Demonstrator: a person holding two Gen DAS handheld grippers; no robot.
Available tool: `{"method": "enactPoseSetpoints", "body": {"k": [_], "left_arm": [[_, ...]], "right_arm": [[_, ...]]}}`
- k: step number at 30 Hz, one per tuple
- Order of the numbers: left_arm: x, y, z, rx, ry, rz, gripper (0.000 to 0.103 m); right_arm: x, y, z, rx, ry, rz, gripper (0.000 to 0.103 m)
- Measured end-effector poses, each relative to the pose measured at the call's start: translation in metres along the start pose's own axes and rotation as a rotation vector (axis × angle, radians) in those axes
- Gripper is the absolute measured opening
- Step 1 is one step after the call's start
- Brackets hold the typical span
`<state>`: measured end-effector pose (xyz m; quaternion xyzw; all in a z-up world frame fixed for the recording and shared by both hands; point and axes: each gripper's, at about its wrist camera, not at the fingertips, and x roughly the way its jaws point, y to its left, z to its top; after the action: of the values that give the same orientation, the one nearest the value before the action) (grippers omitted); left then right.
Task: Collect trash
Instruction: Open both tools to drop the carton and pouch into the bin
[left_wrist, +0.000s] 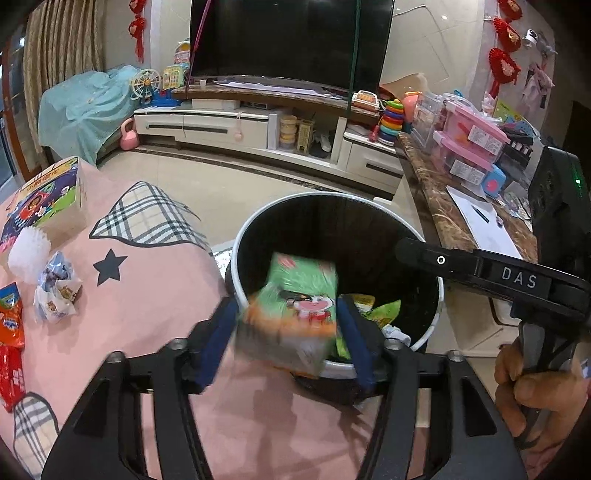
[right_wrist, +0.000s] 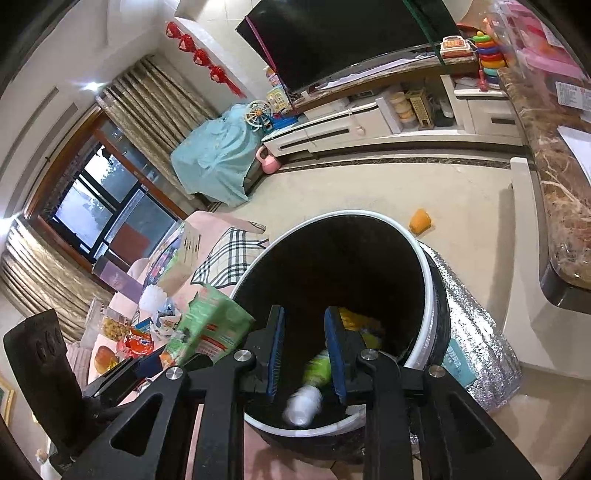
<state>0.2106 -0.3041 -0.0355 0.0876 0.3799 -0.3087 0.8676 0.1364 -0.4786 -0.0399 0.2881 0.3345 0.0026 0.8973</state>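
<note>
Over the near rim of the trash bin (left_wrist: 436, 314), the green carton (left_wrist: 291, 314) drops blurred between our left gripper (left_wrist: 288, 332)'s spread jaws. Our right gripper (right_wrist: 304, 354) hangs parted and empty above a falling bottle (right_wrist: 310, 387). Next we fetch the crumpled wrapper (left_wrist: 57, 291) off the pink cloth (left_wrist: 155, 295).

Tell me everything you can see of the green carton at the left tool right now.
The green carton is a boxy paper pack with a cartoon face, orange trim along its lower edge and a red-and-white label on one side. It is blurred and tilted, sitting between the blue pads of the left tool, over the near rim of the black bin. Whether the pads touch it is unclear. Other wrappers lie in the bin below.
</note>
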Motion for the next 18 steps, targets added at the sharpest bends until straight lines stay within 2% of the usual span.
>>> {"method": "enactPoseSetpoints", "body": {"k": [3, 5, 8, 12, 14, 18], "left_arm": [[-0.005, 0.002, -0.002, -0.004, -0.012, 0.002, 0.065], [-0.009, 0.004, -0.005, -0.013, -0.022, 0.005, 0.067], [-0.014, 0.011, -0.009, -0.038, -0.032, -0.002, 0.068], [-0.023, 0.023, -0.017, -0.070, -0.043, -0.001, 0.068], [-0.027, 0.029, -0.023, -0.085, -0.045, 0.005, 0.069], [-0.036, 0.045, -0.039, -0.131, -0.044, 0.021, 0.069]], "right_arm": [[-0.001, 0.004, -0.002, -0.002, 0.000, 0.007, 0.028], [-0.002, 0.008, -0.004, -0.007, -0.005, 0.010, 0.042], [-0.003, 0.014, -0.008, -0.019, -0.011, 0.007, 0.053], [-0.006, 0.020, -0.012, -0.025, -0.020, 0.005, 0.057], [-0.008, 0.023, -0.014, -0.031, -0.030, 0.000, 0.064], [-0.010, 0.036, -0.021, -0.056, -0.040, 0.004, 0.071]]}}
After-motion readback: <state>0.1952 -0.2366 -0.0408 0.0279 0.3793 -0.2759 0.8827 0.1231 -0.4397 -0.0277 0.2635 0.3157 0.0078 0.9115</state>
